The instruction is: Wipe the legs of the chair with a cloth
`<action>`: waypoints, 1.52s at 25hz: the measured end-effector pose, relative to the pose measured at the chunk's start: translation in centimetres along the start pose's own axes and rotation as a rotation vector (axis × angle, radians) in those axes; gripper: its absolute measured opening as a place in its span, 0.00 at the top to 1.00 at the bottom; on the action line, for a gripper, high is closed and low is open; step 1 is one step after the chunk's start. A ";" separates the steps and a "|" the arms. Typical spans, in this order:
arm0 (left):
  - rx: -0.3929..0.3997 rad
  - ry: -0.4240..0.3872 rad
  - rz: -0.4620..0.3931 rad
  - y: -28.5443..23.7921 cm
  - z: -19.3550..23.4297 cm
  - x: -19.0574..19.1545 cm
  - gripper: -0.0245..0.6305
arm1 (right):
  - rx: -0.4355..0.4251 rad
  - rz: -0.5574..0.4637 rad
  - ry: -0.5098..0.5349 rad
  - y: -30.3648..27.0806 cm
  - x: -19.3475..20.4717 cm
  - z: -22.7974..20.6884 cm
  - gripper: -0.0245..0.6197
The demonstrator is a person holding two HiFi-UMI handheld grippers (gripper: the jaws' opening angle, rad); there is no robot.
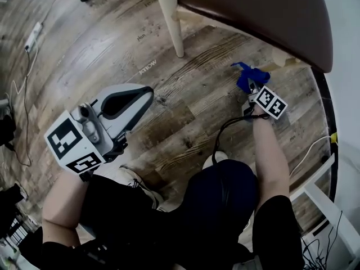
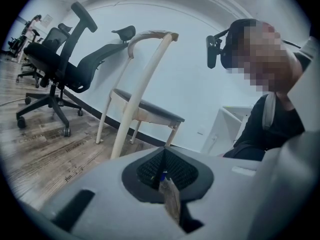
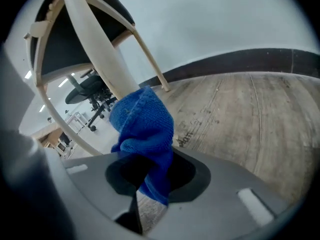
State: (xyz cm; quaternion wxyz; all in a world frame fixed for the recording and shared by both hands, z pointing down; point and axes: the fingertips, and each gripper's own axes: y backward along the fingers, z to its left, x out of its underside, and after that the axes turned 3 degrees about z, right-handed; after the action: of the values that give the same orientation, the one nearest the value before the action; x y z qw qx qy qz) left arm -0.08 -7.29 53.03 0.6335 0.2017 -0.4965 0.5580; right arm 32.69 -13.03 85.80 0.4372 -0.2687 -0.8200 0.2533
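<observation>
Your right gripper (image 3: pixel 150 179) has its jaws clamped on the blue knitted cloth (image 3: pixel 144 126), with a bunch of the cloth standing proud of the tips. In the right gripper view the cloth sits at frame centre, against or just in front of a slanted cream wooden chair leg (image 3: pixel 95 49) that runs down from the upper left. Contact cannot be confirmed, because the cloth covers the spot where the two would meet. The head view puts the cloth right of centre, over the wood plank floor (image 1: pixel 185 111) and just beside the edge of the dark brown seat (image 1: pixel 264 10). Your left gripper (image 1: pixel 142 97) has its jaws drawn together on nothing. It is held at lower left of the head view, well apart from the chair. Judgement: you are working on one leg, and nothing shows which legs, if any, are finished. The second cream leg (image 1: pixel 169 16), at upper centre of the head view, is well apart from the cloth. The left gripper view shows the chair with several legs. Reckon most of the wiping as left to do.
</observation>
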 end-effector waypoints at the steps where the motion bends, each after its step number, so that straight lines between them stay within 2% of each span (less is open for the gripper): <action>1: 0.000 -0.002 0.002 0.0 0.0 0.0 0.95 | 0.016 0.022 -0.020 -0.6 0.5 -0.4 0.81; 7: -0.004 0.000 0.001 0.2 -0.1 -0.1 0.95 | 0.020 0.045 -0.062 -1.6 1.1 -0.6 0.80; 14: 0.009 -0.014 0.007 -0.3 -0.5 0.0 0.95 | 0.003 0.047 -0.028 -0.7 0.7 -0.3 0.80; 20: 0.025 -0.026 0.003 -0.2 -0.8 -0.2 0.95 | -0.021 0.008 0.084 2.0 -1.5 1.3 0.80; 25: 0.043 -0.028 -0.013 -0.1 -1.0 -0.5 0.96 | -0.062 -0.069 0.183 5.5 -4.5 3.8 0.80; 32: 0.066 -0.038 -0.024 -0.2 -1.4 -1.0 0.95 | -0.118 -0.170 0.268 10.4 -8.8 7.7 0.80; 38: 0.084 -0.045 -0.039 -0.2 -1.8 -1.6 0.95 | -0.141 -0.266 0.366 15.8 -13.4 11.6 0.80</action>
State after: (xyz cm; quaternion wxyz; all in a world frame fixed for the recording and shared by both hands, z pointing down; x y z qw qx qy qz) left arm 1.00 -6.65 50.96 0.6238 0.2505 -0.4828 0.5613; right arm 32.59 -12.51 61.99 0.5883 -0.2296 -0.7709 0.0827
